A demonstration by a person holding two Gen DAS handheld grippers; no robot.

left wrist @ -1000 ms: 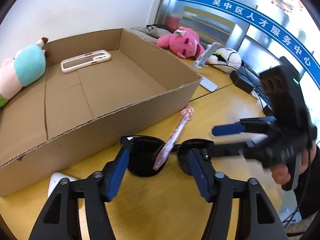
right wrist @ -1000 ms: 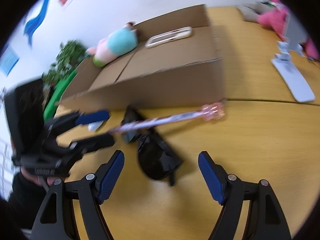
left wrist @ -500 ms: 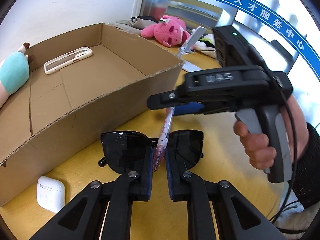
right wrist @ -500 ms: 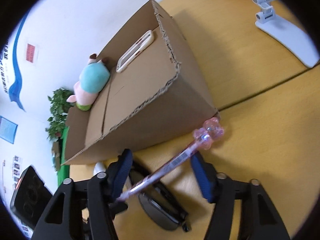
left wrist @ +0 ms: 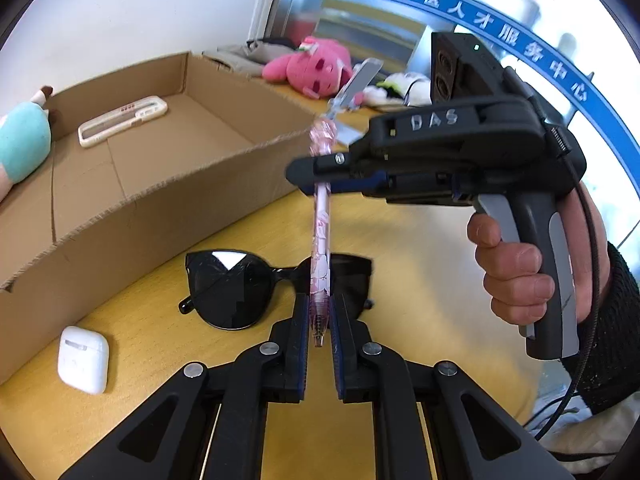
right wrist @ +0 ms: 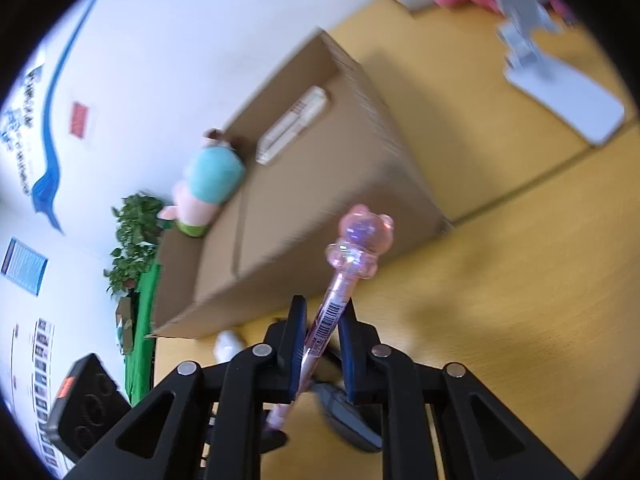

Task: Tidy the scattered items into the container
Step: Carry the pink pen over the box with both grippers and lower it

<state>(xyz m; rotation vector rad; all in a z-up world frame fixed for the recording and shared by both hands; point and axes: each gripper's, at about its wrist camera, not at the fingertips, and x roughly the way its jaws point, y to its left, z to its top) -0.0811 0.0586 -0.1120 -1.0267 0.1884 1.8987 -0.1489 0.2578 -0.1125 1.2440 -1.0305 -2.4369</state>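
Both our claws are pinched on the pink pen (left wrist: 322, 232): left gripper (left wrist: 319, 334) clamps its tip at lower centre, right gripper (left wrist: 320, 178) its upper barrel. Below, sunglasses (left wrist: 248, 284) and an earbud case (left wrist: 83, 359) sit on the yellow table (left wrist: 420, 264); cardboard box (left wrist: 168, 184) upper left.

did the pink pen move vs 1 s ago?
Yes. The pink pen lay across the sunglasses; now it is lifted off them, both grippers shut on it, its top level with the cardboard box rim.

Table (left wrist: 420, 264) with box (left wrist: 160, 200), sunglasses (left wrist: 240, 288), earbud case (left wrist: 83, 359)
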